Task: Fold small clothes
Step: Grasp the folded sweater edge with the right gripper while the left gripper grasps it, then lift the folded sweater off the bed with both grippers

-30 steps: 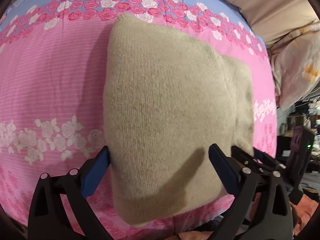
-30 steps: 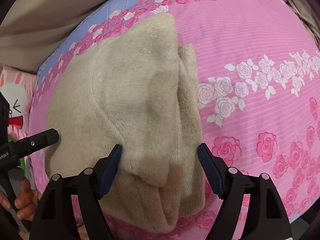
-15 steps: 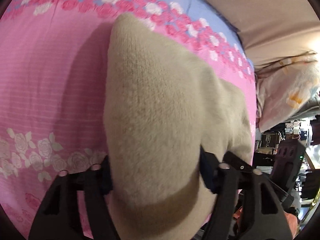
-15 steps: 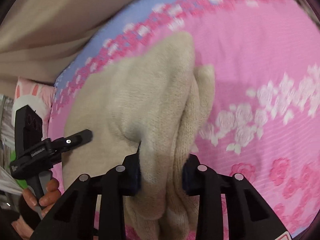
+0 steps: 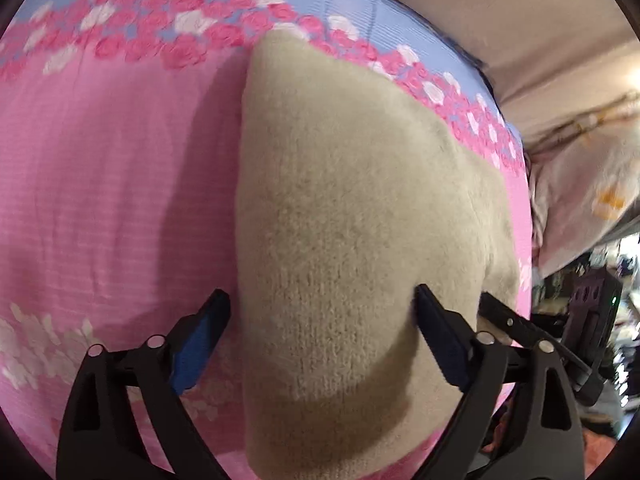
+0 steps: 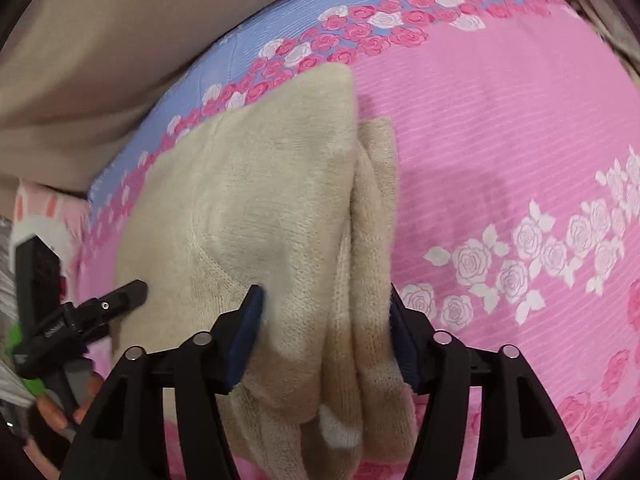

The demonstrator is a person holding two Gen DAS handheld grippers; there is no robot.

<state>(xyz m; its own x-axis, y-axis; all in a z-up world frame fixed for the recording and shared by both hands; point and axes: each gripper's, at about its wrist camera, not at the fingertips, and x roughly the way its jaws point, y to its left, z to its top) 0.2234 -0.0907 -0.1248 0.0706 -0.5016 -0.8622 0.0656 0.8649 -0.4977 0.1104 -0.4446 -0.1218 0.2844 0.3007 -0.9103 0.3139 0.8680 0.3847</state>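
2 grippers are hovering over a folded beige knit garment [image 5: 352, 248] that is lying on a pink rose-print bedsheet [image 5: 104, 184], with its far corner reaching the blue band of roses along the sheet's far edge. The left gripper [image 5: 320, 320] is standing released, its jaws having just been opening; the garment's near-left part is sitting between the blue pads, and the left fingertip [image 5: 200, 332] is just beside the garment's left edge over bare sheet, while the right one is resting at the knit surface. The right gripper [image 6: 324, 324] is also released, its jaws having just been opening, straddling the garment's stacked folded layers along its right edge [image 6: 372, 240]; its pads are sitting close to the fabric on both sides without squeezing it. In the right wrist view, the left gripper's black finger is touching the garment's near-left edge, and a person's hand [image 6: 60, 408] is gripping its handle below. A cartoon-print pillow [image 6: 44, 216] is lying left of the garment, beyond the sheet's edge, and a pale printed cloth [image 5: 588, 192] is bunching up to the garment's right.
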